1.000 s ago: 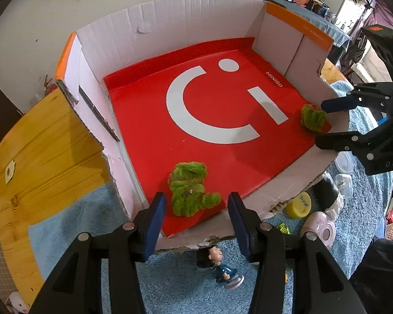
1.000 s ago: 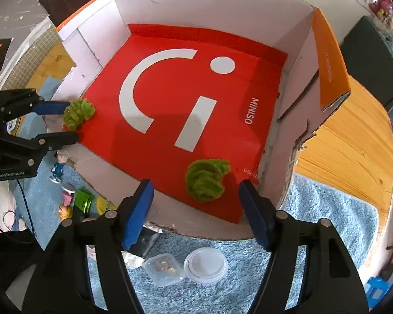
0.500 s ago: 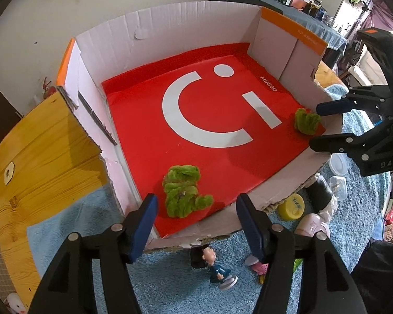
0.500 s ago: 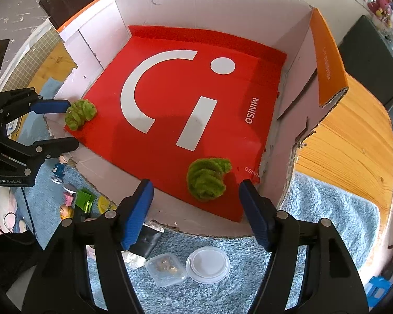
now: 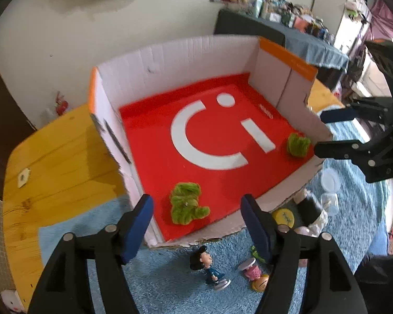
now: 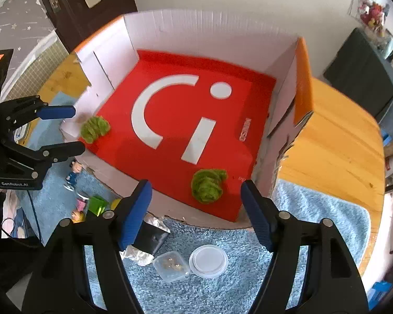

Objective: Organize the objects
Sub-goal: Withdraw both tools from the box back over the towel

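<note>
Nearest the left wrist camera, the left gripper (image 5: 196, 225) is seen with its blue-padded jaws spread and nothing between them — they have just been opening. Below it, on the shaggy blue rug (image 5: 170, 282), a small dark-haired figurine in blue clothes (image 5: 209, 267) is stood upright, and a pink-and-yellow toy figure (image 5: 254, 274) is lain on its side just beside it. Just past the jaws, a fuzzy green plush piece (image 5: 186, 204) is rested on the red floor of the open white cardboard box with orange rims (image 5: 170, 62), close to the box's torn near edge.

In the right wrist view, the right gripper (image 6: 196, 214) is likewise held released, empty. Beneath it on the rug, a small clear plastic tub (image 6: 171, 265) and a round white lid (image 6: 208, 260) are placed side by side. Beyond the fingers, a second fuzzy green plush piece (image 6: 208, 185) is set on the red floor near the right wall — well apart from the first.

Farther on, a white smile-like logo (image 5: 209, 136) is printed across the red floor. The box is stood on a wooden tabletop (image 6: 335, 144).
</note>
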A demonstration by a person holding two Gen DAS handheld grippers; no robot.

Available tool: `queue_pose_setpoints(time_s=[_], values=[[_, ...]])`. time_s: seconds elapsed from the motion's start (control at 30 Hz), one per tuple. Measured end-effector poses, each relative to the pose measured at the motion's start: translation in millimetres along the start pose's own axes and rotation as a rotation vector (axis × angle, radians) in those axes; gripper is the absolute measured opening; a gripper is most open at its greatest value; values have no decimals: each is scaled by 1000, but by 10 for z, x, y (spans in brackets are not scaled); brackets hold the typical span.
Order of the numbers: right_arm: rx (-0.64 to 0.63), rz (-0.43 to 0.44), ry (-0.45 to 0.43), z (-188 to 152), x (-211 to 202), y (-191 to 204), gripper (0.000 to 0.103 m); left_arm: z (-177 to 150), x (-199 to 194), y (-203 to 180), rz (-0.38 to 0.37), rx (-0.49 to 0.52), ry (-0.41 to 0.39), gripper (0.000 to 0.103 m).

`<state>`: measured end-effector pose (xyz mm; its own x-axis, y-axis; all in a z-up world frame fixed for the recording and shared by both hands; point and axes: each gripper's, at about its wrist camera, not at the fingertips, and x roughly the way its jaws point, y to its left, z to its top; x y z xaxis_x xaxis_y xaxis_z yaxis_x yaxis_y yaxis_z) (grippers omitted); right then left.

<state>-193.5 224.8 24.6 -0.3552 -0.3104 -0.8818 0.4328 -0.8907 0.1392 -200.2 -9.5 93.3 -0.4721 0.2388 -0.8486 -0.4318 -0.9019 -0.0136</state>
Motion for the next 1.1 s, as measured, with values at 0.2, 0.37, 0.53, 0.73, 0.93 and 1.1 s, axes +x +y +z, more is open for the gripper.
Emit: queue_pose_setpoints(time_s=[0.2, 0.37, 0.53, 0.73, 0.93, 1.1], values=[[18, 19, -133, 232, -441, 228, 76, -27, -335, -21, 60, -38, -118, 79], [44, 28, -244, 147, -927, 195, 77, -118, -650, -147, 111, -32, -212, 87], [33, -33, -365, -13, -1236, 301, 83, -257, -842, -217, 121, -72, -261, 88], [30, -62, -451, -246, -1405, 465, 84, -490, -1015, -296, 151, -134, -303, 89], [20, -108, -506, -442, -1406, 642, 85, -776, -1177, -423, 184, -175, -367, 98], [53, -71, -532, -604, -1378, 717, 85, -1000, -1223, -498, 206, -210, -406, 102]])
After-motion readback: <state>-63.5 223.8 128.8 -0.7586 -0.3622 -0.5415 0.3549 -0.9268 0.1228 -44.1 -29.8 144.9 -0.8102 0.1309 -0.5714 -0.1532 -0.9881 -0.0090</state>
